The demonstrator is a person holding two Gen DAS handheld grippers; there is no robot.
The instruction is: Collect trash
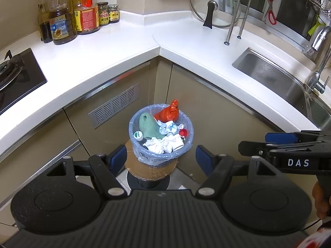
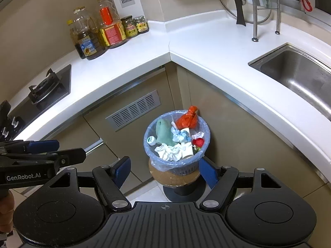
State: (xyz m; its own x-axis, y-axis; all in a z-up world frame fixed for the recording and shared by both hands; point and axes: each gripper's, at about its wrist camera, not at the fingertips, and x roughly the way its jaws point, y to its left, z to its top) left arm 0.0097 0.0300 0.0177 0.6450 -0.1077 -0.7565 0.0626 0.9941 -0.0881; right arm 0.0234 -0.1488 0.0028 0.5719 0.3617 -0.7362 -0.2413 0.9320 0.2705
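Left gripper [image 1: 161, 157] jaws wide, empty, above full trash bin [image 1: 161, 152] with blue liner on round stool [image 1: 151, 170]. Right gripper [image 2: 164, 170] also wide, empty.

It was a home kitchen: a white corner counter [image 1: 124, 47] carried a gas hob [image 1: 18, 76], a steel sink [image 1: 275, 76] and oil bottles [image 1: 62, 16] in its back corner.

Right tongs [image 2: 164, 170] gape empty above a full trash bin [image 2: 177, 166] on a stool [image 2: 165, 178].
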